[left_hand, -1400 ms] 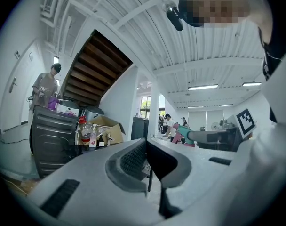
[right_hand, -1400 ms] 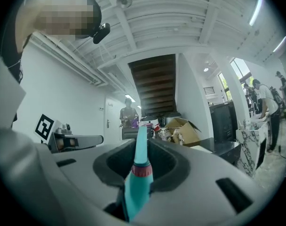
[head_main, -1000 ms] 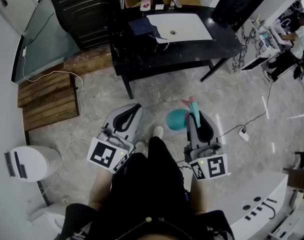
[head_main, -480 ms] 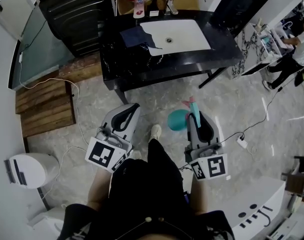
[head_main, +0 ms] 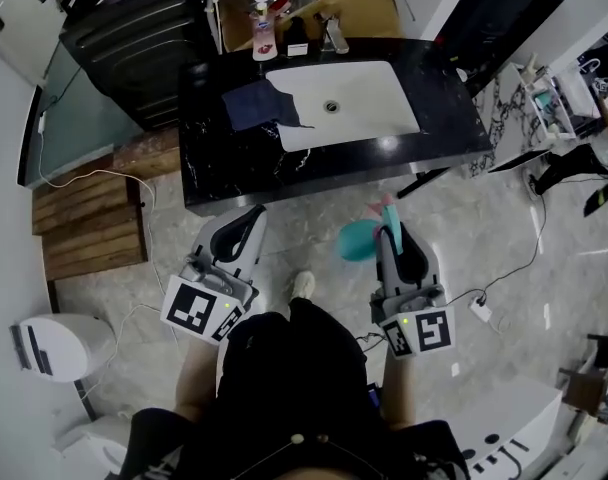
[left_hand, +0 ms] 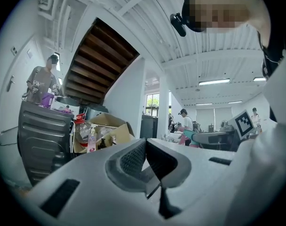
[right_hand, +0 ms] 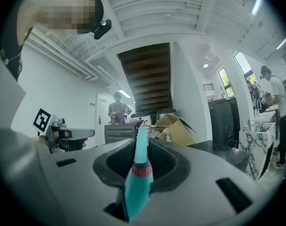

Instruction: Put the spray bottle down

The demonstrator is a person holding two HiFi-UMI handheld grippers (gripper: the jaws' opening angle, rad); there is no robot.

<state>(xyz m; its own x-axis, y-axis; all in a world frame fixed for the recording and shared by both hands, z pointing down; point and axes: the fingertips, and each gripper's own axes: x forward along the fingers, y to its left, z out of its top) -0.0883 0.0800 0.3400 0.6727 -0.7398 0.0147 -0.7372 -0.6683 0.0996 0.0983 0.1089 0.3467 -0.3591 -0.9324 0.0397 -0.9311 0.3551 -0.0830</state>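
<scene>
head view: a black counter [head_main: 234,163] with one white sink [head_main: 354,73] and one dark cloth [head_main: 252,103] fills the upper middle, ahead of the two tongs. one teal spray bottle [head_main: 362,238] hangs above the floor at centre right, in the right gripper [head_main: 389,218].

left gripper view: the left gripper [left_hand: 145,146] has its jaws pressed together, with nothing between them.

right gripper view: the jaws stand narrow, clamped on the bottle.

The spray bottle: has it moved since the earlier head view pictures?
Yes. The spray bottle, clamped in the right gripper, has come toward the black sink counter: the strip of floor between them is narrower now.
</scene>
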